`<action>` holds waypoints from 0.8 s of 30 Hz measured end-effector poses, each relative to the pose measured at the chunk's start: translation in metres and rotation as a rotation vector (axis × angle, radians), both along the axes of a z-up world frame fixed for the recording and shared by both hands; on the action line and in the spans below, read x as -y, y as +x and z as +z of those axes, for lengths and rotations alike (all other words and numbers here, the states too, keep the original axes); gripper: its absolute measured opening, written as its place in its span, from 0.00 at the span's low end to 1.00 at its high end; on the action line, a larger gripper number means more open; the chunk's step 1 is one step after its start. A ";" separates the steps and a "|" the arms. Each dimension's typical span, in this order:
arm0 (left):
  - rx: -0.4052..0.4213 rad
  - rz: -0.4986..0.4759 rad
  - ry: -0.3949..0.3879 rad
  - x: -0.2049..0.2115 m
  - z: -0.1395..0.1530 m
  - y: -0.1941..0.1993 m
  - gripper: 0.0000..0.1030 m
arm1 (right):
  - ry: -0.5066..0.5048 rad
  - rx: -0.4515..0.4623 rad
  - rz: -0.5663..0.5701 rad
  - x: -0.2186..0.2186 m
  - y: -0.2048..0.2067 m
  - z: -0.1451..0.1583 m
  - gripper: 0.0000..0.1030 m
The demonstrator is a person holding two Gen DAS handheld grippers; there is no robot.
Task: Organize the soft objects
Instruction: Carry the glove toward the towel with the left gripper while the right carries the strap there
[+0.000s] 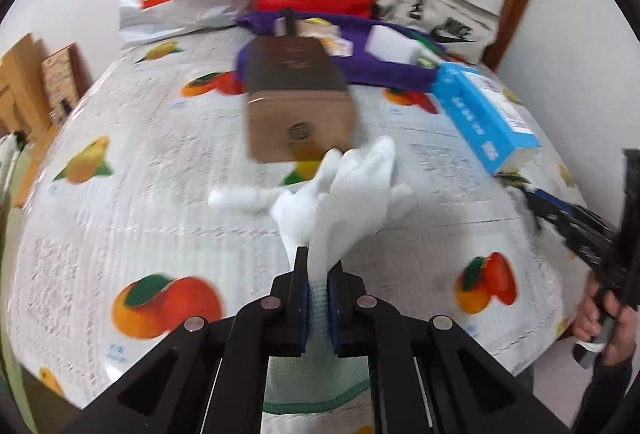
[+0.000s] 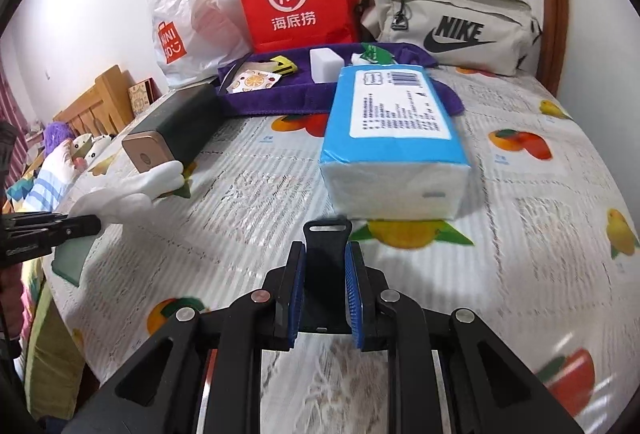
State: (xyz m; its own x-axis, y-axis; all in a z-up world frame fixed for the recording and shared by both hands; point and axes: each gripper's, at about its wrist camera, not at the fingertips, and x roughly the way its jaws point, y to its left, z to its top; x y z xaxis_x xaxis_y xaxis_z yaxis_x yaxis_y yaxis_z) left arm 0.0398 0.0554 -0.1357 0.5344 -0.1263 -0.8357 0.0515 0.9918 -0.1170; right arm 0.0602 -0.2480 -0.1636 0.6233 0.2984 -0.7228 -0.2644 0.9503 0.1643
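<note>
While left gripper (image 1: 318, 276) clamps white glove (image 1: 352, 190), right gripper (image 2: 325, 266) clamps black strap (image 2: 326, 274) (NIKE bag (image 2: 452, 22) behind).

White glove (image 1: 352, 190) limp, cuff pinched, fingers splayed above fruit-print cloth; blue tissue pack (image 2: 394, 138) lying flat nearby

Black tongs (image 2: 325, 254) with blue ribbed pads, silver pivot screws

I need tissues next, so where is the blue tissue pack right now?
The blue plastic tissue pack lies on the fruit-print bedcover, centre of the right wrist view, just before the purple fabric tray.
</note>
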 end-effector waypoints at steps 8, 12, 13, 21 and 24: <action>0.067 0.002 -0.033 -0.013 0.025 -0.015 0.07 | -0.019 0.031 -0.062 0.021 -0.030 0.022 0.19; 0.099 -0.006 -0.046 -0.012 0.040 -0.017 0.07 | -0.014 0.060 -0.081 0.027 -0.039 0.040 0.19; 0.104 -0.007 -0.045 -0.011 0.043 -0.017 0.07 | -0.015 0.067 -0.087 0.028 -0.041 0.045 0.19; 0.159 0.000 -0.043 -0.013 0.078 -0.015 0.07 | 0.011 0.087 -0.102 0.031 -0.043 0.071 0.19; 0.171 -0.003 -0.040 -0.011 0.087 -0.011 0.07 | 0.016 0.106 -0.099 0.031 -0.041 0.081 0.19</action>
State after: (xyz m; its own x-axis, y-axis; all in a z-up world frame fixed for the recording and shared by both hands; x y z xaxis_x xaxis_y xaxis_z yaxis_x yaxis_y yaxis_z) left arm 0.0285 0.0662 -0.0482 0.6677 -0.1599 -0.7270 0.0773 0.9863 -0.1459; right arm 0.0194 -0.2790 -0.0827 0.7231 0.2420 -0.6470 -0.1858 0.9702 0.1553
